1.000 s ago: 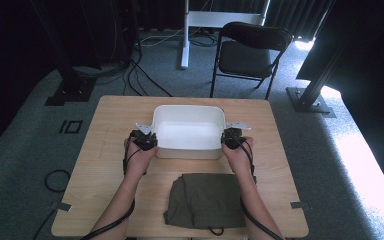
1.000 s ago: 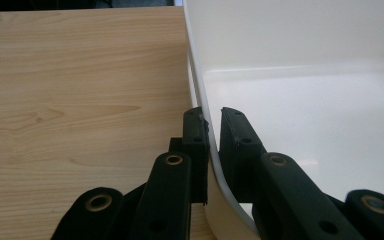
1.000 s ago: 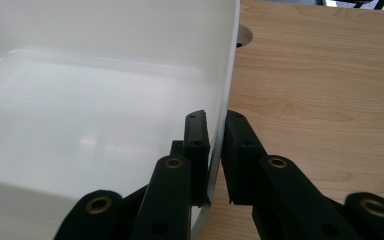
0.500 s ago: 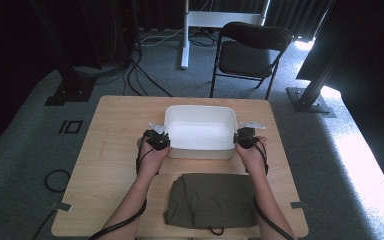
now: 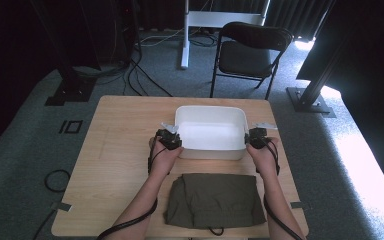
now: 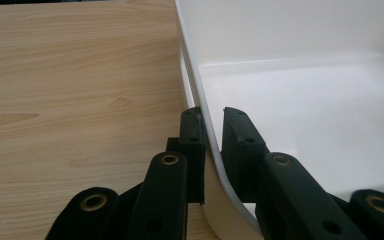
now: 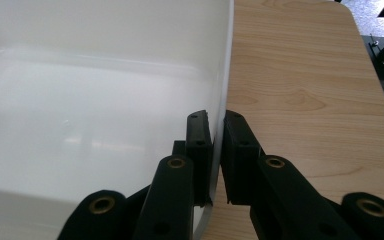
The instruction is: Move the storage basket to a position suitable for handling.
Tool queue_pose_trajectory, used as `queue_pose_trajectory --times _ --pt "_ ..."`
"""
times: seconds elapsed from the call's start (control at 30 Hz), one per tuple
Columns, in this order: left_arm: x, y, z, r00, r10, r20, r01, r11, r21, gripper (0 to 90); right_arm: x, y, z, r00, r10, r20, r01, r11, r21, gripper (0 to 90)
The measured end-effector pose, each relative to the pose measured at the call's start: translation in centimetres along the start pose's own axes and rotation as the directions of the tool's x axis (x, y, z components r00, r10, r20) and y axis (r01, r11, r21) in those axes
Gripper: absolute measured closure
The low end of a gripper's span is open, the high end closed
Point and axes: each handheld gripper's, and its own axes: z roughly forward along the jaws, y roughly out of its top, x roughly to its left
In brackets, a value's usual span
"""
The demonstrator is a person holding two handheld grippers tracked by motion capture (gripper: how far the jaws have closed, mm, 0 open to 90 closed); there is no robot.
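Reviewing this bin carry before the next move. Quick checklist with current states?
1. Left gripper clamped on the white bin wall: ok.
2. Right gripper clamped on the opposite wall: ok.
3. Bin empty: ok.
4. Bin level between the grippers: cannot tell.
5. Folded olive garment apart from the bin: ok.
6. Bare table left of the bin: ok.
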Motion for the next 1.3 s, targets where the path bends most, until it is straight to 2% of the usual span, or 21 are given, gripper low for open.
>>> queue_pose_trajectory --times 0.17,0.4,0.6,0.8,0.9,0.93,1.07,1.2,1.23,1.3 --pt "-0.9 0.1 0.2 0.9998 0.015 0.009 -0.015 0.9999 0.004 80.1 -1.1 -0.1 -0.1 0.9999 0.012 -0.001 -0.012 1.0 -0.001 83.6" --pt "-1.7 0.1 0.2 0.9999 0.009 0.011 -0.009 0.9999 0.01 80.1 -1.9 -0.3 -0.3 0.9999 0.011 0.007 -0.011 1.0 -0.005 83.7" --pt "-1.7 0.2 0.2 0.9999 0.009 0.014 -0.009 0.9999 0.015 79.8 -2.0 -0.3 -0.3 1.0 0.008 0.005 -0.008 1.0 -0.005 83.5" --pt "-1.4 0.2 0.2 0.9992 0.02 0.034 -0.021 0.9996 0.019 78.3 -2.2 -0.3 -0.3 1.0 0.002 -0.007 -0.002 1.0 -0.007 82.9" --pt "-1.2 0.3 0.2 0.9986 0.013 0.052 -0.014 0.9997 0.022 77.4 -2.3 -0.4 -0.3 0.9999 -0.002 -0.012 0.002 1.0 -0.008 82.5" --pt "-1.1 0.3 0.2 0.998 0.024 0.058 -0.025 0.9994 0.023 76.9 -2.3 -0.4 -0.3 0.9999 -0.001 -0.013 0.001 1.0 -0.009 82.3" --pt "-1.1 0.4 0.2 0.9978 0.028 0.06 -0.03 0.9993 0.024 76.0 -2.3 -0.4 -0.4 0.9998 0.001 -0.019 -0.001 1.0 -0.01 81.0" --pt "-0.7 0.5 0.2 0.9952 0.029 0.093 -0.03 0.9994 0.016 72.3 -2.5 -0.2 -0.6 0.9989 0.005 -0.046 -0.006 0.999 -0.032 71.7" --pt "-0.6 0.6 0.0 0.9924 0.025 0.121 -0.026 0.9996 0.007 68.3 -2.5 -0.1 -0.7 0.9979 0.004 -0.064 -0.007 0.999 -0.048 66.8" --pt "-0.4 0.8 -0.2 0.9894 0.029 0.143 -0.029 0.9996 0.002 64.8 -2.5 0.1 -0.8 0.9959 -0.018 -0.089 0.013 0.998 -0.056 58.2"
